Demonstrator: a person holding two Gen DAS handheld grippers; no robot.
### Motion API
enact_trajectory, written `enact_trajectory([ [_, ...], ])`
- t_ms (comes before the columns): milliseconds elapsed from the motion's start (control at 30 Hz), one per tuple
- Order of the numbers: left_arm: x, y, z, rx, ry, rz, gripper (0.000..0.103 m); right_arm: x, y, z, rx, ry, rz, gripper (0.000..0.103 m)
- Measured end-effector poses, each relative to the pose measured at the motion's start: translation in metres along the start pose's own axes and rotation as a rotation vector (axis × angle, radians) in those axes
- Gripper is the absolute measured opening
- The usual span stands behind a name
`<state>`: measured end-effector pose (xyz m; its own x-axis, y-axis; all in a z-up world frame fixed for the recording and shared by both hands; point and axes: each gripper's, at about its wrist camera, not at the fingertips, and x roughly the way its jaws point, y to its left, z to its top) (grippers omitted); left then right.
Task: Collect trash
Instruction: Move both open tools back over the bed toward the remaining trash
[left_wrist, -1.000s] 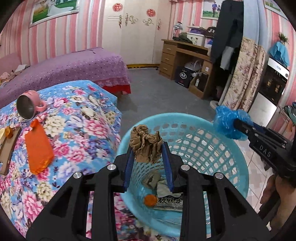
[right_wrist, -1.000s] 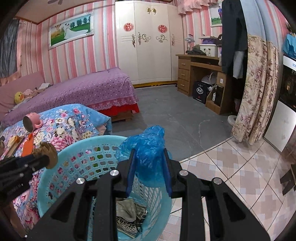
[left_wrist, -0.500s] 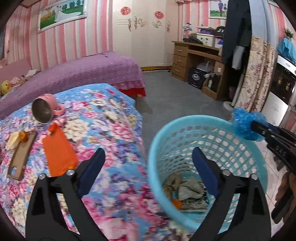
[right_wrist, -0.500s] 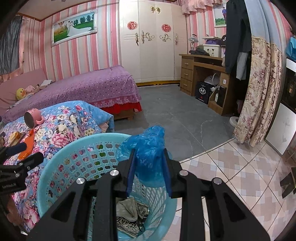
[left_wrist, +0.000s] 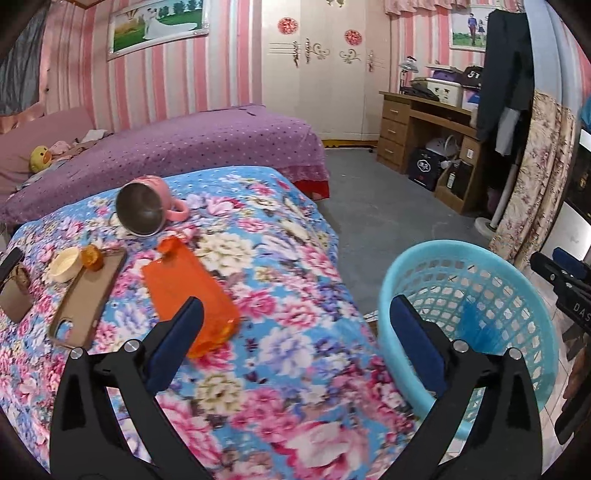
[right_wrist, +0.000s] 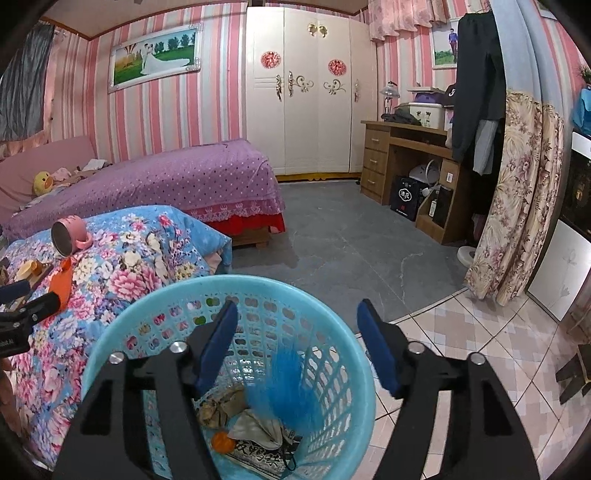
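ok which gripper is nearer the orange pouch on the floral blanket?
Left. The left gripper hangs open just above the orange pouch's near end; the right gripper is over the blue basket, beside the bed.

One basket (right_wrist: 343, 354), one pink mug (left_wrist: 147, 206), one orange pouch (left_wrist: 188, 288), two phone cases (left_wrist: 88, 295).

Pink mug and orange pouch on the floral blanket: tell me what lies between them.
Nothing: in the left wrist view only bare floral blanket separates pink mug and orange pouch.
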<state>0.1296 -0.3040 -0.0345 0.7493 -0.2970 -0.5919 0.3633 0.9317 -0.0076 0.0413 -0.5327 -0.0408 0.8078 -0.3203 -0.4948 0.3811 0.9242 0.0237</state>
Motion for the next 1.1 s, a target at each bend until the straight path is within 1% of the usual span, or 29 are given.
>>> enact_trajectory([
  [67,-0.003,0.006,0.0,0.001,-0.003,0.014,0.097,-0.001,0.001,0.001,0.012,-0.006,-0.004,0.083],
  [133,-0.006,0.013,0.0,-0.003,-0.008,0.027,0.097,-0.001,0.004,0.002,0.026,-0.003,-0.012,0.086],
  [200,-0.009,0.018,0.001,-0.008,-0.011,0.034,0.097,-0.002,0.009,0.003,0.027,-0.003,-0.017,0.092],
  [333,-0.015,0.03,0.002,-0.018,-0.02,0.049,0.097,-0.002,0.019,0.005,0.014,-0.008,-0.008,0.092],
  [400,-0.019,0.037,0.002,-0.023,-0.028,0.058,0.097,-0.002,0.024,0.007,0.018,-0.01,-0.005,0.097],
  [500,-0.023,0.048,0.002,-0.028,-0.034,0.07,0.097,-0.001,0.033,0.009,0.02,-0.009,-0.006,0.098],
  [733,-0.032,0.078,0.003,-0.022,-0.049,0.11,0.097,0.001,0.06,0.017,0.049,-0.013,0.026,0.098],
  [833,-0.036,0.095,0.003,-0.026,-0.058,0.132,0.097,0.002,0.08,0.019,0.027,-0.014,0.032,0.098],
  [1100,-0.039,0.148,0.0,-0.086,-0.072,0.173,0.097,0.001,0.129,0.024,-0.013,-0.031,0.079,0.098],
])
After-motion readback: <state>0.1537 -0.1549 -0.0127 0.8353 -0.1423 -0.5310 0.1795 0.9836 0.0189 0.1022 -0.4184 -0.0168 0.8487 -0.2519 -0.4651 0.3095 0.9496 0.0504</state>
